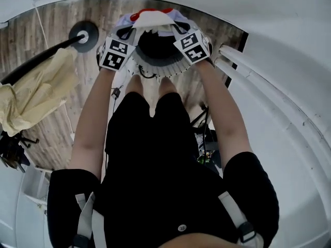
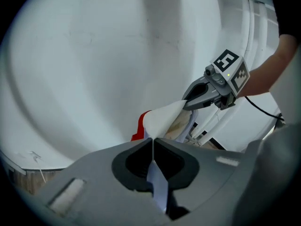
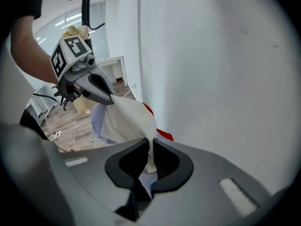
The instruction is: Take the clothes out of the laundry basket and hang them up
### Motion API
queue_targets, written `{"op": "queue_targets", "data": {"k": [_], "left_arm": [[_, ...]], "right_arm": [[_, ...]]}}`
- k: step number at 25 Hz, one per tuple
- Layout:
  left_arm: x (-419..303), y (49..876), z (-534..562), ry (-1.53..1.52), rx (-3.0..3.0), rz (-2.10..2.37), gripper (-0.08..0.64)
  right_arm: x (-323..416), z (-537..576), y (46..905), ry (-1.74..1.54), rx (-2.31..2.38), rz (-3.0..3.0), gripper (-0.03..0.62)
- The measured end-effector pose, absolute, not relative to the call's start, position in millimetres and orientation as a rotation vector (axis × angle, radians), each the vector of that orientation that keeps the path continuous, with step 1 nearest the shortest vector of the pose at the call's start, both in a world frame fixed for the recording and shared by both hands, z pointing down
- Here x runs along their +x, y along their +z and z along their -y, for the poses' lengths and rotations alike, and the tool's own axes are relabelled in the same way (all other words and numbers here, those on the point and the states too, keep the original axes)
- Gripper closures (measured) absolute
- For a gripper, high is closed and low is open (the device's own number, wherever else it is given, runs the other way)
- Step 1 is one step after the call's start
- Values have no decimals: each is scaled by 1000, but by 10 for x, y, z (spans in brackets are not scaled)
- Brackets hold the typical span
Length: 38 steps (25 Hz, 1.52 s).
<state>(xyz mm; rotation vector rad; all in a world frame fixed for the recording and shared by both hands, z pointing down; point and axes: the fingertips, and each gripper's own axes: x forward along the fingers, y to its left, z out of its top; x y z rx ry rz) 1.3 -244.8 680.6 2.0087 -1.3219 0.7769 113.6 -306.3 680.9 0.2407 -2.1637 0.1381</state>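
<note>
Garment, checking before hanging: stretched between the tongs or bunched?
Stretched: the garment spans from the left tongs to the right tongs, each pinching an edge.

The soft cloth garment [image 1: 152, 18] is white, with a red edge and some pale purple-blue parts. The round ribbed laundry basket [image 1: 165, 70] is white outside and dark inside. The left gripper [image 1: 125, 33] and the right gripper [image 1: 179, 30] are grey. Each has a cube with black and white squares on it. The loose crumpled cloth [image 1: 36, 94] is pale yellow, and it hangs on a black pole stand [image 1: 31, 63]. The plank floor [image 1: 51, 30] is grey-brown with long lines. The person's clothes [image 1: 155, 164] are black. The smooth wall [image 2: 94, 55] is white.
</note>
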Motion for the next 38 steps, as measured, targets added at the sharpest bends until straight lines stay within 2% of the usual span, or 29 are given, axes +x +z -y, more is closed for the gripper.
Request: {"op": "queue_targets", "data": {"k": [8, 12, 19, 27, 38], "left_arm": [[-33, 5208, 2104, 492, 2072, 1588, 552], [-2, 4413, 1800, 331, 2082, 1726, 552], [141, 3252, 1152, 234, 2100, 1988, 552], [197, 2384, 301, 132, 2053, 2168, 552], [-550, 1702, -1211, 57, 1891, 2431, 552]], "right_arm": [[1054, 2777, 5028, 268, 567, 2480, 575], [1037, 2464, 4244, 260, 585, 2637, 575], [1151, 1846, 3134, 246, 550, 2834, 574], [1106, 1018, 2314, 230, 427, 3016, 575], [258, -360, 1578, 175, 133, 3181, 574]]}}
